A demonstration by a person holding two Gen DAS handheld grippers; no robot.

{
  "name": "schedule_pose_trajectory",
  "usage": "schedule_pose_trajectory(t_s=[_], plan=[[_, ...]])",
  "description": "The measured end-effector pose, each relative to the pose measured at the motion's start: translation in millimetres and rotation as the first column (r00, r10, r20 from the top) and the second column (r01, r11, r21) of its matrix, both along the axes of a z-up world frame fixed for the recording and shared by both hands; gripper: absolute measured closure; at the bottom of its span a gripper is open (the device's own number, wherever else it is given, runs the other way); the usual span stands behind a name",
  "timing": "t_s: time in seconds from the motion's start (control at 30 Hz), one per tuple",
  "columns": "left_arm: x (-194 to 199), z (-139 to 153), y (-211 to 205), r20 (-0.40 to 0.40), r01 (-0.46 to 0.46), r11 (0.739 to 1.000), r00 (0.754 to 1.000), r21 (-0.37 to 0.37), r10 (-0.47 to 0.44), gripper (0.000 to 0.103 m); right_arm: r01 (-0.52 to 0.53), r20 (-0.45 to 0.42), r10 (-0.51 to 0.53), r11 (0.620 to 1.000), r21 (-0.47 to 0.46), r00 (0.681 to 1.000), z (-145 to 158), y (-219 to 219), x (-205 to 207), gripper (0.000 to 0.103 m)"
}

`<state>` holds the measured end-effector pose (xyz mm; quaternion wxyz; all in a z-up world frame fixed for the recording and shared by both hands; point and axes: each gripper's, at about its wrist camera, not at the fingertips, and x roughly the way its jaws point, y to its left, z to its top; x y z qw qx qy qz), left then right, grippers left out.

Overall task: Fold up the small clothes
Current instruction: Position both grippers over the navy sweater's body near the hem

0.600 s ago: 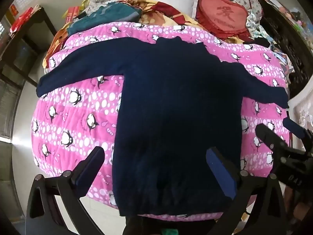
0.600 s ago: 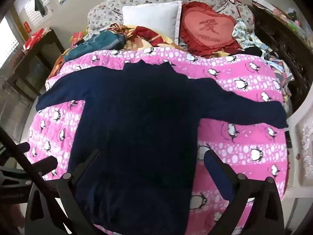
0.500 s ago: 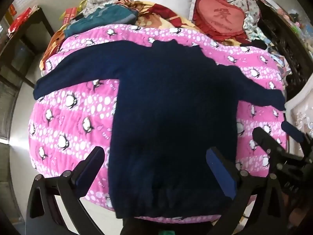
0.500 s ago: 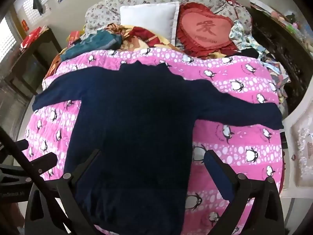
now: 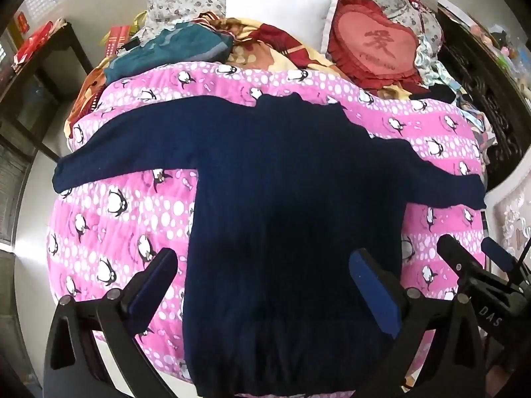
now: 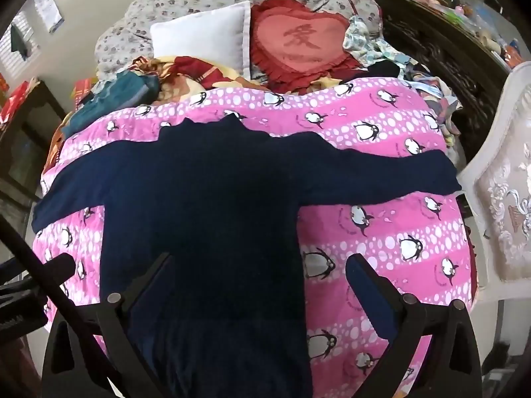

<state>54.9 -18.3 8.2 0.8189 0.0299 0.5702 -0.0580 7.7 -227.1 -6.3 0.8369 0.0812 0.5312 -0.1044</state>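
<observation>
A navy long-sleeved sweater (image 5: pixel 292 205) lies flat on a pink penguin-print quilt (image 5: pixel 109 219), both sleeves spread out, collar toward the pillows. It also shows in the right wrist view (image 6: pixel 205 205). My left gripper (image 5: pixel 262 262) is open and empty, hovering above the sweater's lower body near the hem. My right gripper (image 6: pixel 259 265) is open and empty above the sweater's lower right side and the quilt (image 6: pixel 391 232). The right gripper also shows at the right edge of the left wrist view (image 5: pixel 471 265).
A white pillow (image 5: pixel 282 10), a red heart cushion (image 5: pixel 375 49) and a teal garment (image 5: pixel 179 46) lie at the head of the bed. Dark furniture (image 5: pixel 36 76) stands on the left, a dark shelf (image 6: pixel 441 36) and a white carved chair (image 6: pixel 504 179) on the right.
Both grippers have drawn back and the view has tilted, so more of the pillows shows. The sweater has not moved. Both grippers stay open.
</observation>
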Motion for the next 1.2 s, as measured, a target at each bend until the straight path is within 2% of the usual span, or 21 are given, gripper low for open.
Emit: schedule_pose_trajectory(t_s=[1.2], plan=[[12.6, -16.6, 8.8, -0.019, -0.022, 1.000, 1.000, 0.016, 0.023, 0.000, -0.002, -0.068, 0.005, 0.999, 0.040, 0.998, -21.6, 8.6, 12.9, 0.000]])
